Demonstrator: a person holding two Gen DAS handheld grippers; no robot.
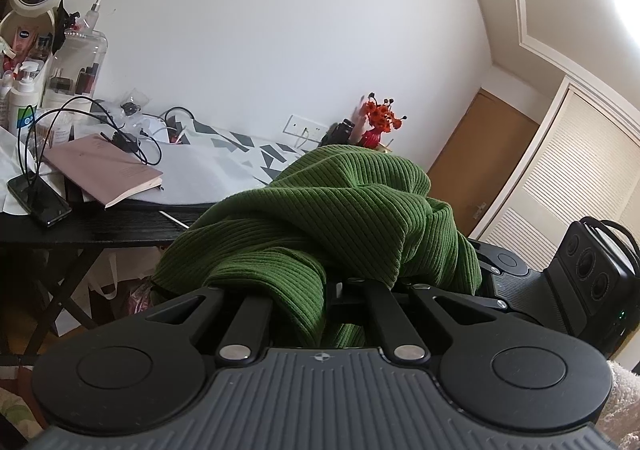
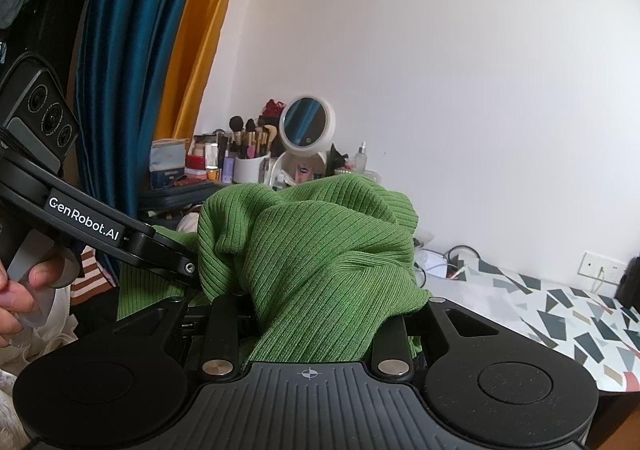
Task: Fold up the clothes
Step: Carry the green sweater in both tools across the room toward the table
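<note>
A green ribbed garment (image 1: 340, 209) hangs bunched in the air in front of both cameras. In the left wrist view it drapes over my left gripper (image 1: 344, 290) and hides the fingertips; the jaws are shut on a fold of it. In the right wrist view the same garment (image 2: 320, 250) is heaped over my right gripper (image 2: 316, 302), whose narrow jaws clamp a thick wad of cloth. The left gripper (image 2: 188, 270) comes in from the left with its tip buried in the cloth, and a hand (image 2: 20, 290) holds its handle. The right gripper's body (image 1: 592, 270) shows close on the right.
A black table (image 1: 100, 226) with a patterned cloth (image 2: 560, 314) stands ahead. On it lie a pink notebook (image 1: 104, 169), a phone (image 1: 38, 199), cables, cosmetics, a round mirror (image 2: 306, 121) and a red flower vase (image 1: 378, 125). Blue and yellow curtains (image 2: 132, 69) hang at the left.
</note>
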